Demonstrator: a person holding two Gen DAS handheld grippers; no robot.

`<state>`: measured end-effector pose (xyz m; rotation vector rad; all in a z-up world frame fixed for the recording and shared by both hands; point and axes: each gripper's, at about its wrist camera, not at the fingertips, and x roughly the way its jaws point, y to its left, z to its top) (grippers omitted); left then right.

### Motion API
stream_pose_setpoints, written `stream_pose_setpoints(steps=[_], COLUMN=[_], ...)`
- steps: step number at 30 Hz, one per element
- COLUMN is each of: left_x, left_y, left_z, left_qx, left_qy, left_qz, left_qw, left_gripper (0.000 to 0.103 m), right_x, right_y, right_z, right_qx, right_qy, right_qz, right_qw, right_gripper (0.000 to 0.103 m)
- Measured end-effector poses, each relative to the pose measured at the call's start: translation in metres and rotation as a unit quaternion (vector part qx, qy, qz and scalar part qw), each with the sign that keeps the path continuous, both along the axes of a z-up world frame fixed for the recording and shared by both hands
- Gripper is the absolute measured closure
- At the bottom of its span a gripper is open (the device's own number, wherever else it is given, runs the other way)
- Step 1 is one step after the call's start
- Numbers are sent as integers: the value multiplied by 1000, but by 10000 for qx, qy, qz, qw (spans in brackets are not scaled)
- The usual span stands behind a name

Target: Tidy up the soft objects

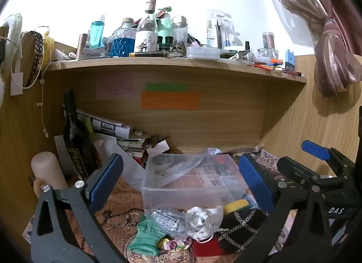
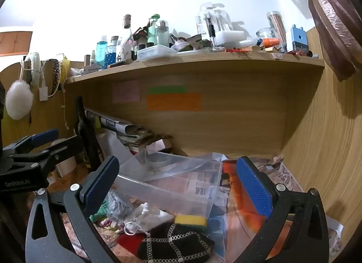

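A pile of soft things lies on the desk in front of a clear plastic bin (image 1: 192, 183): a green knit cloth (image 1: 147, 235), a silvery bag (image 1: 168, 219), a white cloth pouch (image 1: 204, 219), a yellow-green sponge (image 1: 237, 205), a black chain-patterned pouch (image 1: 242, 229) and a red cloth (image 1: 207, 246). My left gripper (image 1: 181, 181) is open and empty, held above the pile. My right gripper (image 2: 178, 183) is open and empty over the same pile, with the sponge (image 2: 191, 220), black pouch (image 2: 176, 243) and white pouch (image 2: 149, 216) below it. The bin (image 2: 172, 181) holds a loose plastic sheet.
A dark wine bottle (image 1: 75, 140) and a cream candle (image 1: 46, 168) stand at the left. Stacked papers (image 1: 117, 131) lean at the back. A crowded wooden shelf (image 1: 176, 64) hangs overhead. Wooden walls close the left and right sides. A curtain (image 1: 334, 59) hangs at right.
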<state>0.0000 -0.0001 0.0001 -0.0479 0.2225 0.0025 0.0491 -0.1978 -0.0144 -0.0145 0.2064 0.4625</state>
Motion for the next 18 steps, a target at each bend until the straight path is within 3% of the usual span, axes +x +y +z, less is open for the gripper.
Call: stream_pose_setpoints(steps=[18], left_x=[4], left_y=[-4], left_z=[-1], left_qx=[78], left_qy=[59], left_qz=[-86], left_qw=[9999], left_gripper=[0], right_x=[0], right_y=[0], right_z=[0], right_qx=[-6], right_qy=[30], right_qz=[4], right_qw=[10000], right_gripper=[0])
